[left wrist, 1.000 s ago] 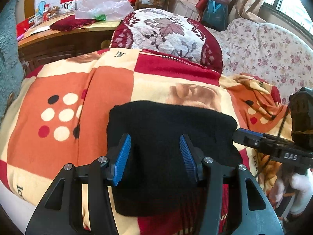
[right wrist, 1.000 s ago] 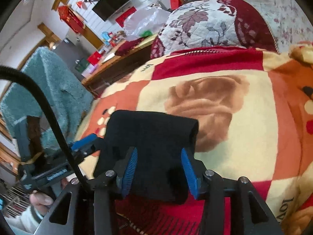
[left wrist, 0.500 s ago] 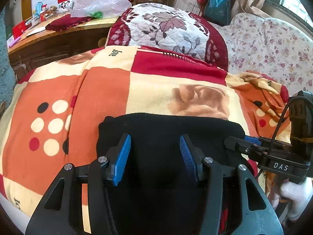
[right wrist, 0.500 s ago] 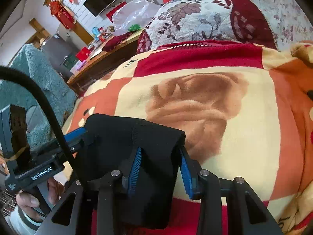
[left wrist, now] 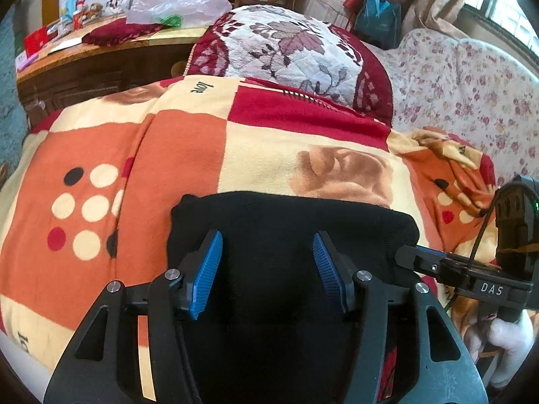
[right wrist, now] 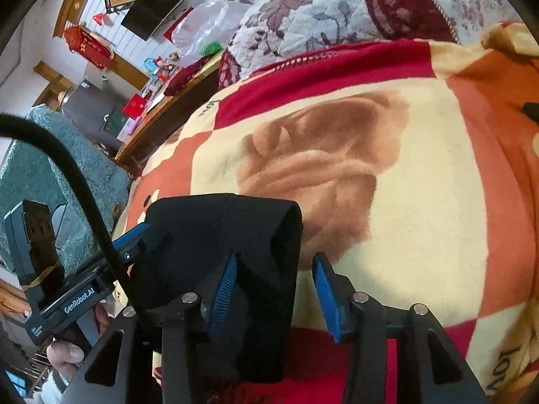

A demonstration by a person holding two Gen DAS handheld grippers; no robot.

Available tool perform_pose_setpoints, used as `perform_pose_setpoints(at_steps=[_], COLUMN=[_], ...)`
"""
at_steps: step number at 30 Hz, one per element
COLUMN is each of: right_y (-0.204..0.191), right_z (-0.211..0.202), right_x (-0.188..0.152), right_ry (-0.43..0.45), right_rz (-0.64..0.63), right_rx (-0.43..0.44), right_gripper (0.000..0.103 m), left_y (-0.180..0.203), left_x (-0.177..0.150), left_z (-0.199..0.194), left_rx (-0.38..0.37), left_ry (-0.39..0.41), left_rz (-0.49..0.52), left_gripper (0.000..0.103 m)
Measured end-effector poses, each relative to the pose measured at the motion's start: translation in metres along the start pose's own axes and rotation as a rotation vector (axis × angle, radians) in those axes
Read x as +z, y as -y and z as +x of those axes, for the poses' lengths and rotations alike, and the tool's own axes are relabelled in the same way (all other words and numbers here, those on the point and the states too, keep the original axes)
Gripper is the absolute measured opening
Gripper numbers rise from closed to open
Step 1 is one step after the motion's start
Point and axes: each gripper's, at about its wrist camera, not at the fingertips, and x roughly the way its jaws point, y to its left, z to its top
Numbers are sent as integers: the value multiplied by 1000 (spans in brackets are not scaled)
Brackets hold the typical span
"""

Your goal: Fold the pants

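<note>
You work over a patchwork blanket (left wrist: 182, 155) in orange, cream and red that covers the whole surface in front of you, with a quilted maroon-and-white cushion (left wrist: 289, 54) at its far edge. The black pants (left wrist: 289, 235) lie on the blanket close to you, already folded down into a compact, thick rectangle.

Your left gripper (left wrist: 267, 266) hangs over the middle of the bundle. Its jaws are opening and stand apart, and the cloth lies beneath the blue pads rather than pinched between them.

Your right gripper (right wrist: 274, 289) sits at the bundle's right-hand end. Its jaws are also opening; the thick folded edge rises between them, against the left pad and clear of the right one.

The fold looks nearly finished, and this reads as the letting-go step. Next, you likely need to lift both tools straight off so the stack stays square, then press down any edge that springs up.
</note>
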Motion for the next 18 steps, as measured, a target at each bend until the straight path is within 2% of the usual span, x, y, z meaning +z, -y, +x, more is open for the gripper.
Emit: perform_pose_setpoints(at_steps=[5, 7, 8, 14, 18], right_y=[-7, -8, -8, -14, -13], right_z=[-14, -19, -20, -17, -8], right_x=[-2, -3, -4, -8, -15], right_ry=[23, 44, 47, 29, -13], right_rz=[-23, -23, -24, -37, -44], right_rx=[23, 49, 55, 50, 60], right_gripper=[46, 55, 56, 59, 70], left_y=[-21, -30, -35, -49, -53], left_x=[-7, -12, -15, -28, -40], left_z=[-20, -27, -31, -40, -35], left_rx=[-18, -46, -66, -85, -108], left_ry=[13, 13, 12, -9, -50], left_rz=[-66, -89, -104, -128, -130], left_gripper=[56, 56, 56, 56, 56])
